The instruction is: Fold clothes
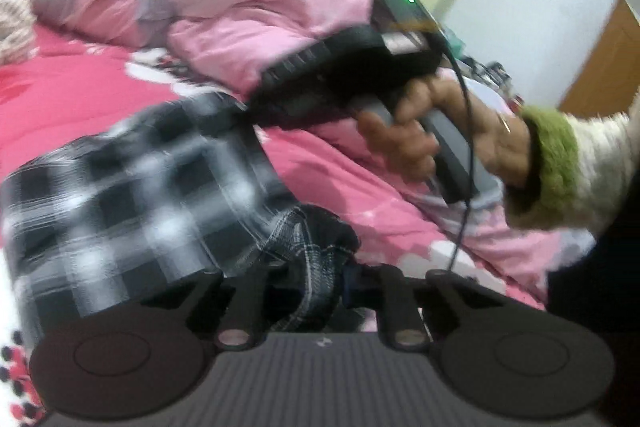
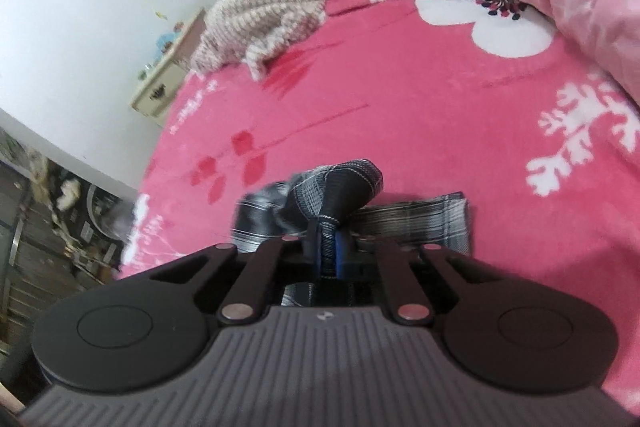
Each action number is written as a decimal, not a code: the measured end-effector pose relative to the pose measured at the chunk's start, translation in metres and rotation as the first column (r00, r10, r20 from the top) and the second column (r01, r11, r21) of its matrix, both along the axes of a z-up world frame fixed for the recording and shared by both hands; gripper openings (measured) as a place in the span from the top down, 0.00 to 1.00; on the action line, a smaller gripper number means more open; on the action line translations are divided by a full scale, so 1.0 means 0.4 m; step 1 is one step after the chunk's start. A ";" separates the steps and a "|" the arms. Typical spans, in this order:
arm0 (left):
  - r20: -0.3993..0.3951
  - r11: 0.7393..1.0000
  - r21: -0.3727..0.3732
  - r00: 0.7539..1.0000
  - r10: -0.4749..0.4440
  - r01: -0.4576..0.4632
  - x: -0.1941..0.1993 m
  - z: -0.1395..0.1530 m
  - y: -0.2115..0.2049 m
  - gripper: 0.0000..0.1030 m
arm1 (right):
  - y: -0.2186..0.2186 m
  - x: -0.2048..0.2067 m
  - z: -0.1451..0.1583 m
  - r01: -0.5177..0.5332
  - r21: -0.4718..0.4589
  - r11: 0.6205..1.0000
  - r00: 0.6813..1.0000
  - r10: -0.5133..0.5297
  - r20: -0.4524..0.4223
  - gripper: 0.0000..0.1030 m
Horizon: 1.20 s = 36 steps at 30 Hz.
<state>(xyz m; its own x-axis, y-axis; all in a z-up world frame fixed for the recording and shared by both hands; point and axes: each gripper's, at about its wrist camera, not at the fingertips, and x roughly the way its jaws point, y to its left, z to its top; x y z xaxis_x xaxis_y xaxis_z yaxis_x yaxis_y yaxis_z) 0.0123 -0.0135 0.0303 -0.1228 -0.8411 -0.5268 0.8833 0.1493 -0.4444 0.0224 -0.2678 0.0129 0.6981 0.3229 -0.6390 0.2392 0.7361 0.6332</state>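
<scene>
I have both grippers clenched on the plaid garment (image 1: 132, 187), left fingers (image 1: 320, 279) and right fingers (image 2: 330, 251) each pinching a bunched edge, its length lying across the bed (image 2: 400, 87) between them.

- Our left gripper (image 1: 320, 283): jaws pinched on plaid cloth (image 1: 120, 195), angled down.
- Our right gripper (image 2: 329, 251): jaws clamped tight on the cloth; right hand (image 1: 440, 131) wraps its handle, green cuff (image 1: 554, 163).

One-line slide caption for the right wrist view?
Right gripper pinching the plaid garment above the pink floral bedspread.
</scene>
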 end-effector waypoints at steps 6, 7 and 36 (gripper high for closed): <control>-0.043 0.998 0.038 0.998 -0.044 0.046 -0.027 -0.035 -0.019 0.85 | -0.019 -0.043 -0.006 -0.007 -0.056 0.998 0.999 0.005 -0.036 0.96; -0.054 0.998 0.045 0.998 -0.042 0.045 -0.028 -0.045 -0.025 0.85 | -0.023 -0.046 -0.015 -0.001 -0.052 0.999 0.999 -0.001 -0.037 0.96; -0.003 0.970 0.124 0.978 0.209 -0.207 0.020 -0.067 0.192 0.23 | 0.273 -0.206 0.053 -0.401 -0.529 0.748 0.857 0.510 0.071 0.69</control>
